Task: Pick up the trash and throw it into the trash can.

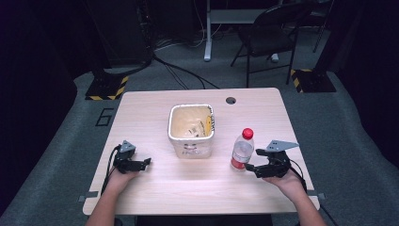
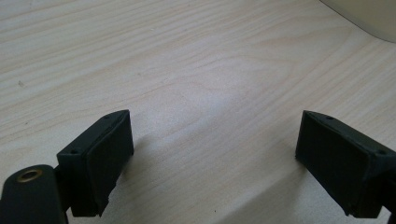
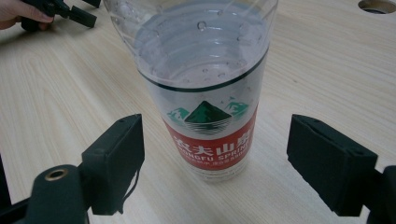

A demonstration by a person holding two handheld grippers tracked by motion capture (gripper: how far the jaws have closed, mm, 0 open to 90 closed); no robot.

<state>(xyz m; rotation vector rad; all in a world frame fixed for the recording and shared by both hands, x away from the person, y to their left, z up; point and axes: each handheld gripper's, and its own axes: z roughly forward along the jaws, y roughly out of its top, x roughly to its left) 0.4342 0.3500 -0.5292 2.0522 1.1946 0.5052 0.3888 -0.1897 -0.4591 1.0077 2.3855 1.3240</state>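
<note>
Right tongs (image 3: 215, 163) gape around the upright bottle (image 3: 205, 88), cap up.

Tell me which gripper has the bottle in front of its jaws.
The right gripper: the red-capped bottle stands upright before its open jaws. The left gripper faces bare table.

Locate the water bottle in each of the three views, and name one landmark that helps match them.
High view: water bottle stands upright right of centre, beside the right gripper.
Left gripper view: not in it.
Right gripper view: centre, between open jaws.
Shared landmark: the pale wooden table.
</note>
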